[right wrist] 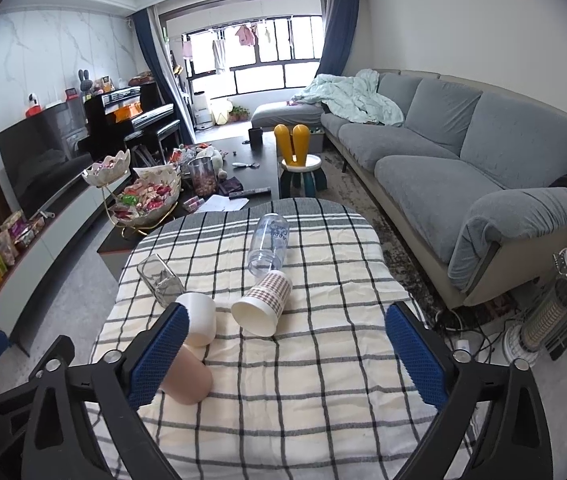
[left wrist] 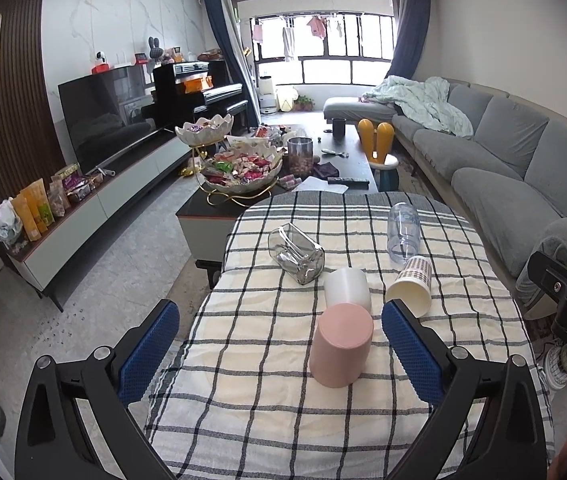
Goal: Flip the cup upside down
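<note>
A pink cup stands upside down on the checked tablecloth, between the open fingers of my left gripper and a little ahead of them. In the right wrist view the pink cup is partly hidden behind the left finger. A white cup stands upside down just behind it. A checked paper cup lies on its side, mouth toward me. My right gripper is open and empty, below the paper cup.
A clear glass jar and a clear plastic bottle lie on their sides farther back. A coffee table with snack bowls stands beyond. A grey sofa is on the right, with a heater beside the table.
</note>
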Motion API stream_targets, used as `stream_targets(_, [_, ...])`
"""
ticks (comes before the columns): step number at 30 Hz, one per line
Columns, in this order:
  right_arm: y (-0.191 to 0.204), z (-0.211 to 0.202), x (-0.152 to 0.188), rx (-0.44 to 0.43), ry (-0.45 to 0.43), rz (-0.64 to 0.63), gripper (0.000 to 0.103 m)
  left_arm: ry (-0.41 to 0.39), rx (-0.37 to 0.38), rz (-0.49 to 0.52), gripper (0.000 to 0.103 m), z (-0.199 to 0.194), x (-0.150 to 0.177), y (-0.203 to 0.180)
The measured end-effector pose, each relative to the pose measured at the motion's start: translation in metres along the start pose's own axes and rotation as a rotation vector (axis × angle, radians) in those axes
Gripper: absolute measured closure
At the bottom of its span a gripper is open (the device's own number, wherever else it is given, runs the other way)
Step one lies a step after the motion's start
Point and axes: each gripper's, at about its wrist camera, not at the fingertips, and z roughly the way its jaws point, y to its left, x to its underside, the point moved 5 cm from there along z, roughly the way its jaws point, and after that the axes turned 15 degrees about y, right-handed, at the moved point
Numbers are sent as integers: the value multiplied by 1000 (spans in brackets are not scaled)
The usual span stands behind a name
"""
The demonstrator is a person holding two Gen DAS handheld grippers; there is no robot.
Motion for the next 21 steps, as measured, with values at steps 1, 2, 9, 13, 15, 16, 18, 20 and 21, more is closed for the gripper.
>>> stream_targets(1, [0, -1, -2, 2, -6, 1, 1, -1, -1, 0, 0, 0, -1, 0])
stream_targets(2, [1, -2, -3, 4, -9, 2, 1, -2, -2, -1, 0, 0, -1, 0])
stream_targets(9, [1, -3, -2, 4, -12, 5, 1, -12, -8, -5, 0, -2, -2, 2])
stream_targets(13, [1, -3, -2, 7, -15, 3, 1, -12, -9, -6, 0, -2, -3, 3])
stream_targets(15, [1, -3, -2, 8, -16, 3, 1, -13, -13, -7, 0, -3, -3, 4])
stream_targets(16, [1, -3, -4, 11, -18, 2, 1, -13, -13, -6, 0, -3, -4, 4])
stream_targets(18, [1, -4, -2, 11, -19, 2, 1, -12, -13, -5, 0, -3, -3, 4])
stream_targets(20, [1, -3, -2, 13, -19, 1, 1, -11, -16, -5, 0, -3, -4, 5])
stream_targets(21, [1, -4, -1, 14, -19, 1, 1, -12, -14, -8, 0, -3, -4, 4])
